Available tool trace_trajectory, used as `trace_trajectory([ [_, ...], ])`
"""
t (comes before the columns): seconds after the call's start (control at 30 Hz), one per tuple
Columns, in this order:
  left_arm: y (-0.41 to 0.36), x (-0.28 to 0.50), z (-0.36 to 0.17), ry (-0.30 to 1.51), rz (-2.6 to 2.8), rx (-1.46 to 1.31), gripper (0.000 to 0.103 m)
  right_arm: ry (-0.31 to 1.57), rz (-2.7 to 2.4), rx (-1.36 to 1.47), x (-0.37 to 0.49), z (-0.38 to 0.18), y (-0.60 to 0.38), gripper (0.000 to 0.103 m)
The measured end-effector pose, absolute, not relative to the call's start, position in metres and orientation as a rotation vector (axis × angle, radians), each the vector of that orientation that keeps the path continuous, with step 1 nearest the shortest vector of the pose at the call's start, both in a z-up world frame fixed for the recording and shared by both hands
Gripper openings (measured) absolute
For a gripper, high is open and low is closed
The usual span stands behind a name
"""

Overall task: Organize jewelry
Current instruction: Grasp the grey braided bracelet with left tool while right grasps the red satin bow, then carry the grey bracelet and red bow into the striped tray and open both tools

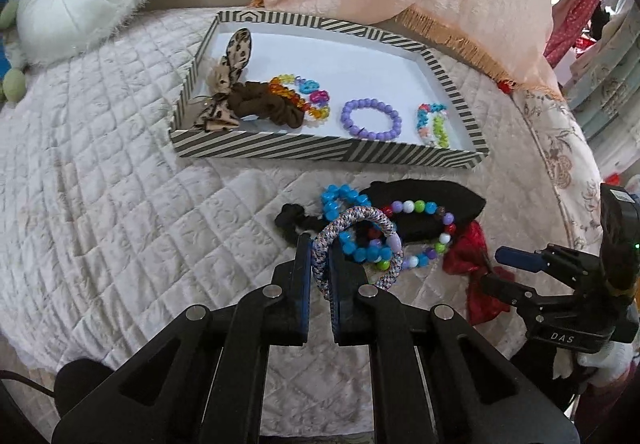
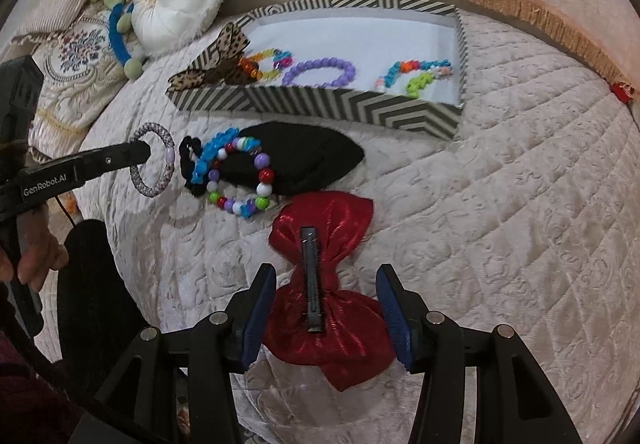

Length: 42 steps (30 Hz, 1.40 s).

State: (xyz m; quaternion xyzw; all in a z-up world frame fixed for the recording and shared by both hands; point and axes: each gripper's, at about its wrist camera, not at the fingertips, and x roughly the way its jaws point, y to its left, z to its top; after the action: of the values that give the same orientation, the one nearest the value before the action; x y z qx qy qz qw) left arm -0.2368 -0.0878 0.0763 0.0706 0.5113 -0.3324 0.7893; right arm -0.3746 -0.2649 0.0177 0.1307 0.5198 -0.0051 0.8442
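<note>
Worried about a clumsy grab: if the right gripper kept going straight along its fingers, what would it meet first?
Most likely the red bow: it already lies between the open fingers of the right gripper, its black clip facing up. Exact depth is unclear.

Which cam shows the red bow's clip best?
Right wrist: the black clip lies in full view along the red bow, between the right gripper's open fingers. Left wrist shows only part of the bow; no clip is discernible there.

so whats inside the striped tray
In the striped cardboard tray: a leopard-print fabric bow, a brown scrunchie partly covering an amber and multicolour bead bracelet, a purple bead bracelet and a pastel bead bracelet.
</note>
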Motion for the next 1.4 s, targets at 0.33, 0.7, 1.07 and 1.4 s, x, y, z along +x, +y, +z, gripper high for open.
trace_trajectory([
  [0.33,-0.084,-0.247,0.075,1.081,-0.67,0.191,0.007,1.054,-0.026,0.17,-0.377,0.022,-0.253,0.021],
  [0.7,-0.086,-0.25,0.088,1.049,-0.671,0.184,0.007,0.97,-0.001,0.19,-0.384,0.058,-0.252,0.02],
  [1.07,-0.086,-0.231,0.101,1.05,-0.671,0.127,0.006,0.923,-0.001,0.214,-0.36,0.076,-0.258,0.02],
  [1.4,-0.126,-0.182,0.107,1.056,-0.643,0.117,0.006,0.932,-0.036,0.265,-0.298,0.075,-0.291,0.02],
])
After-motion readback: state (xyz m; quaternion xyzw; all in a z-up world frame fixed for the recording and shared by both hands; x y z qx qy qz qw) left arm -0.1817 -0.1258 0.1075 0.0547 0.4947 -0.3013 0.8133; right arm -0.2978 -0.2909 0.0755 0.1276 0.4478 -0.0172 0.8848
